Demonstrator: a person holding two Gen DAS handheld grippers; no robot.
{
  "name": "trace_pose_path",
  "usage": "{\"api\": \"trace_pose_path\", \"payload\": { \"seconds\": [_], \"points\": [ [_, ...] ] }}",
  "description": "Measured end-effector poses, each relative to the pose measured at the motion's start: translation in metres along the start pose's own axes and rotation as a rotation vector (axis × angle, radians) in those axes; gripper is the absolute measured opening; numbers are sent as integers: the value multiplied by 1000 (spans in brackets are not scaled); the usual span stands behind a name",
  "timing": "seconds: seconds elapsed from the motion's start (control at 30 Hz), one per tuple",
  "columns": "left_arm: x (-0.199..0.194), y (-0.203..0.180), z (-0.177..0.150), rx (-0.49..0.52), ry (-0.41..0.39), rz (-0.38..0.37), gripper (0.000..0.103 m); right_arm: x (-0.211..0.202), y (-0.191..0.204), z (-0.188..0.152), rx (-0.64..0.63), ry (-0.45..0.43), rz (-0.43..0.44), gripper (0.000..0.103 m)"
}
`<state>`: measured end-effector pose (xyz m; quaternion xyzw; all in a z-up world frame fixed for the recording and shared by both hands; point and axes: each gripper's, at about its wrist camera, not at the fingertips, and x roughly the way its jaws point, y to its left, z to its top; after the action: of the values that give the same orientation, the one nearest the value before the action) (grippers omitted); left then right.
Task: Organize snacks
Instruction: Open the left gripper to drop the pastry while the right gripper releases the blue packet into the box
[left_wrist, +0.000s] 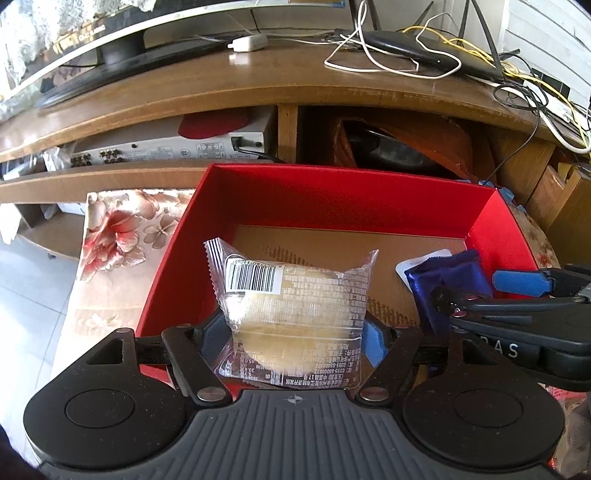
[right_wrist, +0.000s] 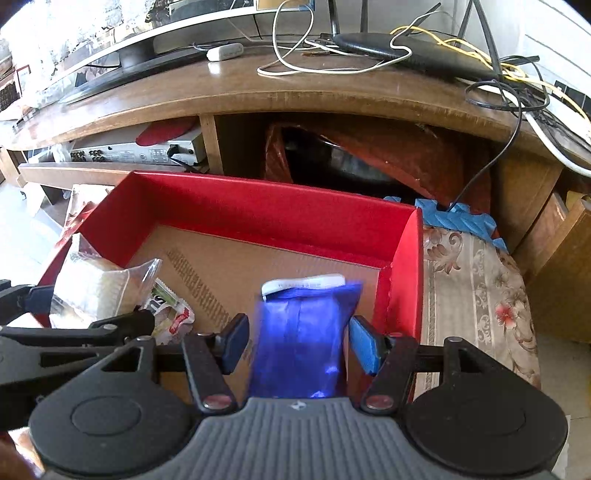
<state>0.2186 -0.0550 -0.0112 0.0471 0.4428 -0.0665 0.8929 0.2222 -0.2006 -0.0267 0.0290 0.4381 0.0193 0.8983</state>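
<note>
A red box (left_wrist: 332, 195) with a cardboard floor (right_wrist: 258, 258) sits on a floral cloth. My left gripper (left_wrist: 291, 338) hangs over the box's near left part. A clear-wrapped pale cake (left_wrist: 291, 306) stands between its fingers, and only the loose film reaches the blue pad (left_wrist: 373, 343). The right gripper (right_wrist: 299, 341) is over the near right corner, its jaws apart around a blurred blue packet (right_wrist: 303, 332). A gap shows between the packet and the left pad (right_wrist: 236, 339). A red-and-white wrapped snack (right_wrist: 173, 314) lies on the floor between both grippers.
Behind the box stands a wooden TV stand (left_wrist: 258, 85) carrying a TV base, a router (right_wrist: 406, 48) and tangled cables. Its shelf holds a silver player (left_wrist: 166, 147) and a dark bag. Blue foam (right_wrist: 458, 218) and a floral cloth (right_wrist: 480, 288) lie right of the box.
</note>
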Motion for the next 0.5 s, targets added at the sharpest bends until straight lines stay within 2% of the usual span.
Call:
{"api": "trace_pose_path", "payload": {
  "seconds": [0.17, 0.5],
  "points": [
    [-3, 0, 1, 5, -15, 6, 81, -2, -3, 1, 4, -5, -3, 64],
    [-20, -2, 3, 9, -52, -34, 86, -22, -10, 3, 16, -37, 5, 66]
  ]
}}
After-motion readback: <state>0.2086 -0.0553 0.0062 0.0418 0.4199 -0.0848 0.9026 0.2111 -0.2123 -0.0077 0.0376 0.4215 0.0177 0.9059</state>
